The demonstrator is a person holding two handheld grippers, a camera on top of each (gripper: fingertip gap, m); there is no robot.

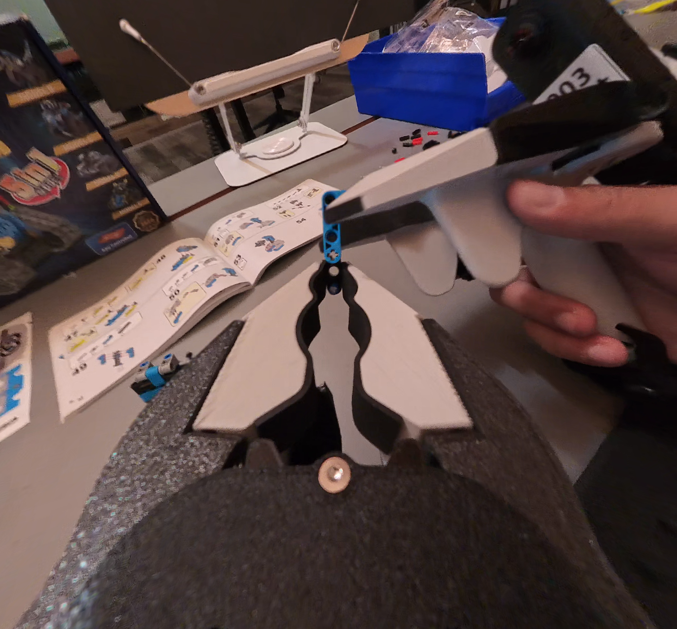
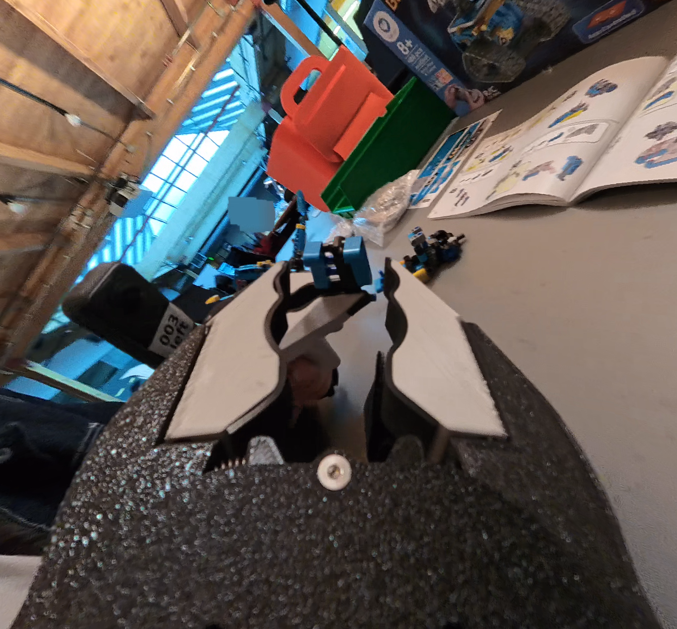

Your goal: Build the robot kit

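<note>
Blue bin [image 1: 421,80] of plastic bags [image 1: 443,31]

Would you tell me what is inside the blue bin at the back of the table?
The blue bin holds crumpled clear plastic bags rising above its rim. What the bags contain, and anything beneath them, is hidden by the bin's wall and the right gripper in front.

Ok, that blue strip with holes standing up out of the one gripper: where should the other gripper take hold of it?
Probably its free upper end. The blue strip stands upright, lower end clamped in the left gripper, so only the top is clear. The open right gripper best comes sideways from the right, closing across its narrow width.
</note>
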